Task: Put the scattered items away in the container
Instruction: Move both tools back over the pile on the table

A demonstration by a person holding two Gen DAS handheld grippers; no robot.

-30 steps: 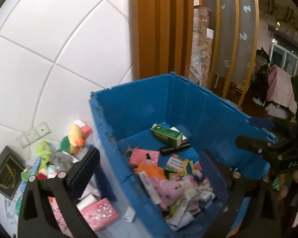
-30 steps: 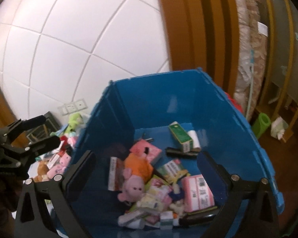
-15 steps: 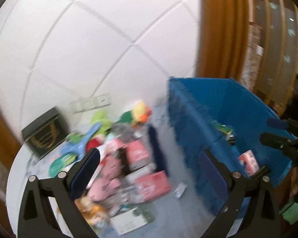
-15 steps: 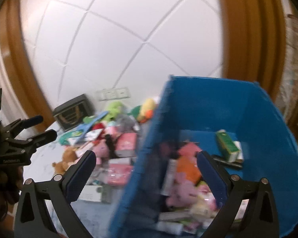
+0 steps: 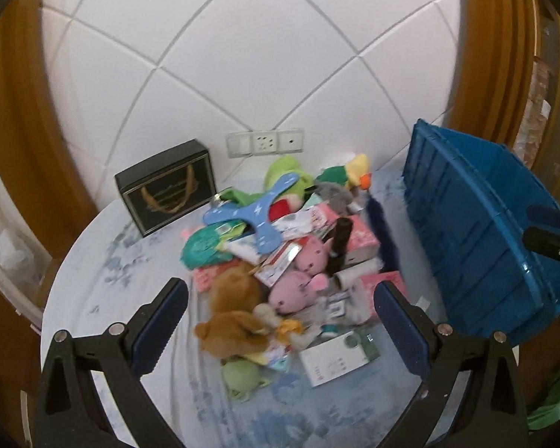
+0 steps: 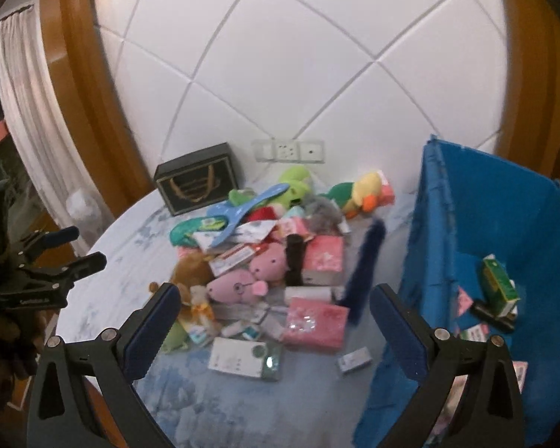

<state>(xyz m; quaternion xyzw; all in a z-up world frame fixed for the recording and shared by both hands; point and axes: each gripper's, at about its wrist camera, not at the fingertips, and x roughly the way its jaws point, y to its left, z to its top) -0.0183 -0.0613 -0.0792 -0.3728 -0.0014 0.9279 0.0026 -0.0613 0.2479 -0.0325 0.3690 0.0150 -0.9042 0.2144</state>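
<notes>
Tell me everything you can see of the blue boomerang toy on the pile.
The blue boomerang toy is a flat three-armed piece that looks like plastic, light blue with small white lightning marks. It lies on top of the pile on the table, tilted, one arm toward the green plush, resting on packets and a teal pouch. Neither claw touches it.

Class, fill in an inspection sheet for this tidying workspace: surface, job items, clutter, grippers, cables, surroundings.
Surface: round table with a pale blue patterned cover.
Job's things: blue bin at the right, a green box and other items already inside; pile still on the table includes pink plush, brown plush, blue boomerang, pink packet.
Clutter: black gift box against the wall.
Grippers: left gripper and right gripper both open, empty, above the pile.
Cables: nothing seen.
Surroundings: white padded wall, wall sockets, wooden trim, curtain.
</notes>
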